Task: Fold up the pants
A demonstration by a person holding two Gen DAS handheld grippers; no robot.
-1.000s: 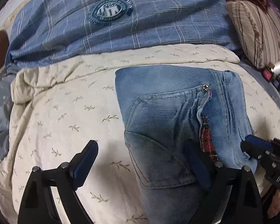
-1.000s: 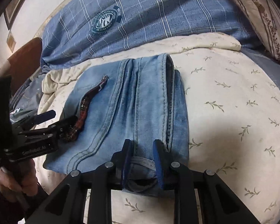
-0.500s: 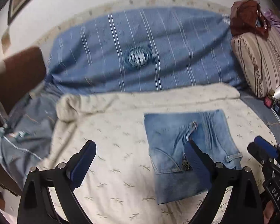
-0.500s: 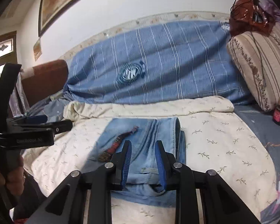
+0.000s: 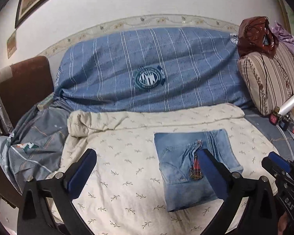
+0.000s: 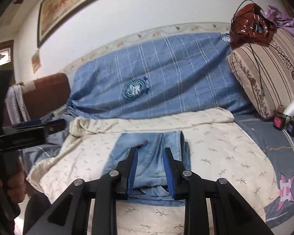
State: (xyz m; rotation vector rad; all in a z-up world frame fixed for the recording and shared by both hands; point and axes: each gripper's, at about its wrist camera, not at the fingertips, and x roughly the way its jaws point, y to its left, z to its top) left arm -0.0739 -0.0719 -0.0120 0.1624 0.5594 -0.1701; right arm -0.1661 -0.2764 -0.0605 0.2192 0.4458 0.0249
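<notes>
The pants (image 5: 194, 164), light blue denim, lie folded into a compact, roughly rectangular bundle on a cream quilt (image 5: 127, 168) printed with small leaf sprigs. In the left wrist view they sit right of centre in the lower half of the frame; in the right wrist view they sit at lower centre, just beyond your fingers. A back pocket faces up, and a strip of red patterned fabric (image 5: 196, 168) shows along a slit beside it. The fold looks finished, with edges fairly square.

Your left gripper (image 5: 145, 168) fills the bottom of its frame with jaws spread wide and nothing between them; its right finger overlaps the bundle in the picture, but contact cannot be confirmed. Your right gripper (image 6: 151, 168) sits at bottom centre of its frame, jaws partly apart, above the near edge of the pants, apparently gripping nothing.

Judging by the look, the denim is soft yet thick, moderately heavy for cloth, not slippery and not fragile. Stacked layers will slide apart if lifted by one corner, so pinch through the whole thickness at a folded edge, ideally both near corners together.

Further out, a blue striped cover (image 5: 151, 72) with a round crest fills the upper middle, a striped beige cushion (image 5: 270, 78) stands at the right edge, and a crumpled grey sheet (image 5: 33, 137) lies at left.
</notes>
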